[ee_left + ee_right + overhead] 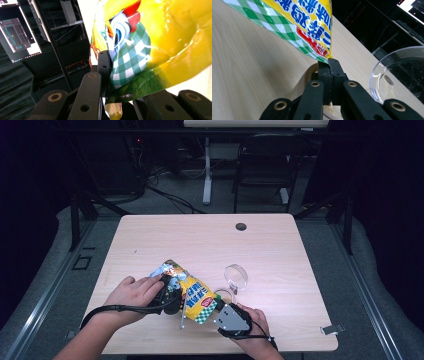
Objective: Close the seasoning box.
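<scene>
A yellow snack bag [196, 297] with blue lettering and a green-checked edge is held just above the table [200, 240] between both grippers. My left gripper [169, 292] is shut on the bag's crumpled, silvery upper end; in the left gripper view its jaws [107, 75] pinch the bag [155, 37] close up. My right gripper [218, 311] is shut on the lower checked corner, and in the right gripper view its jaws [329, 63] meet on the bag [299, 20]. A clear glass bowl [236, 276] stands just right of the bag, also seen as the bowl [398, 72] beside the right gripper.
A small round tan-rimmed dish [305, 80] lies on the table under the right gripper. A cable hole [241, 226] is near the table's far edge, a metal clip [331, 329] at its right front corner. A chair [265, 165] stands beyond the table.
</scene>
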